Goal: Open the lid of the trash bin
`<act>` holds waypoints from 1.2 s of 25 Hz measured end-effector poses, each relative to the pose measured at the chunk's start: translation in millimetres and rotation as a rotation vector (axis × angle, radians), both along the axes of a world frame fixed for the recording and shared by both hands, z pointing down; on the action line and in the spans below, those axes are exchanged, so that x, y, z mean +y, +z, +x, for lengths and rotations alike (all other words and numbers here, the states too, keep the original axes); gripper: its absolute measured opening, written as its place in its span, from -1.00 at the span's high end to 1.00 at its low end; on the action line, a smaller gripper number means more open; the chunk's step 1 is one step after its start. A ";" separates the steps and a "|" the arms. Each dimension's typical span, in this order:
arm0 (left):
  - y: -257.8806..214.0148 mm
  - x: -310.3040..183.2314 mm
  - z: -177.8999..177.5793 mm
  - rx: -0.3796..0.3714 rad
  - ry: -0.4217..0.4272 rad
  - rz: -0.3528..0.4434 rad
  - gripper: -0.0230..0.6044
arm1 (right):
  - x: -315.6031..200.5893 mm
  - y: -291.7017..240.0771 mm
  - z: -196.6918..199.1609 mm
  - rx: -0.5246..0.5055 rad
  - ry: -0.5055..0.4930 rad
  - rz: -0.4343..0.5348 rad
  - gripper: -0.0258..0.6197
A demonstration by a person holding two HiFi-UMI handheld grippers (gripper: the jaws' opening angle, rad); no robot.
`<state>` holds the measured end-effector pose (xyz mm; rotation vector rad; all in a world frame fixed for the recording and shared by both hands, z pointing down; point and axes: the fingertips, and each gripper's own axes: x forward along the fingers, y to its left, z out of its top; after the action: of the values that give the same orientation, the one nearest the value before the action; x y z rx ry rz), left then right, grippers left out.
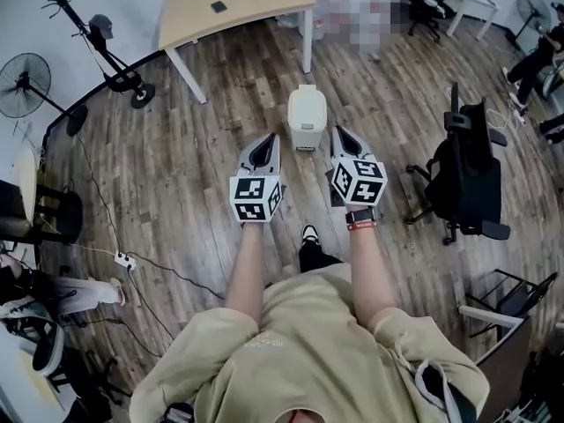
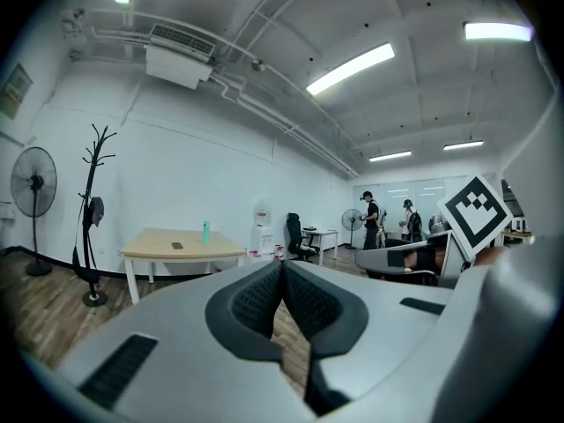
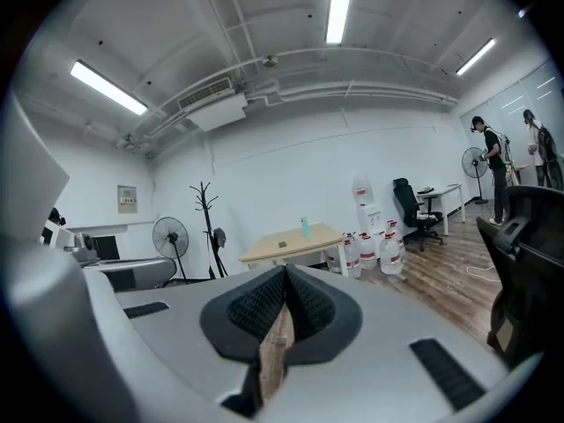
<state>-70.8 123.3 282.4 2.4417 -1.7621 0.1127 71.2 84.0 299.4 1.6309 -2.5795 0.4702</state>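
Trash bin: centre of frame on the wood floor, lid down | left gripper: jaws clenched, empty, just left of bin | right gripper: jaws clenched, empty, just right | around: table above, office chair right, fan upper left

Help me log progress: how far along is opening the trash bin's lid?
Done: nothing yet. The white trash bin stands on the wood floor with its lid looking shut. In hand: the left gripper and right gripper are held up on either side of it, jaws together and empty, aimed across the room, not at the bin. Left: lower a gripper to the lid and raise it.
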 end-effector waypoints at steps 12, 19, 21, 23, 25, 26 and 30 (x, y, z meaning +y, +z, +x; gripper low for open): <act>34.4 -134.8 21.3 0.008 0.009 -0.064 0.86 | -128.2 47.9 6.8 0.051 -0.068 -0.074 0.87; 70.3 -187.6 38.9 0.027 0.007 -0.128 0.86 | -182.6 79.7 28.2 -0.025 -0.045 -0.145 0.87; 76.5 -195.8 33.9 0.024 0.002 -0.148 0.86 | -189.7 87.9 27.2 -0.044 -0.040 -0.175 0.87; 81.1 -201.6 31.9 0.017 0.003 -0.160 0.86 | -196.0 95.9 25.0 -0.046 -0.046 -0.191 0.87; 89.2 -210.2 33.4 0.012 0.006 -0.172 0.86 | -206.1 104.6 24.7 -0.047 -0.044 -0.203 0.87; 95.7 -214.9 33.6 0.012 0.006 -0.183 0.86 | -210.9 110.4 24.3 -0.047 -0.040 -0.211 0.87; 129.6 -232.8 25.2 0.026 0.008 -0.241 0.86 | -222.9 144.2 15.8 -0.035 -0.023 -0.282 0.87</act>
<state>-45.5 -109.5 412.0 2.2695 -1.6232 0.2762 87.0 -138.9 443.6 1.5084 -2.4160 0.8242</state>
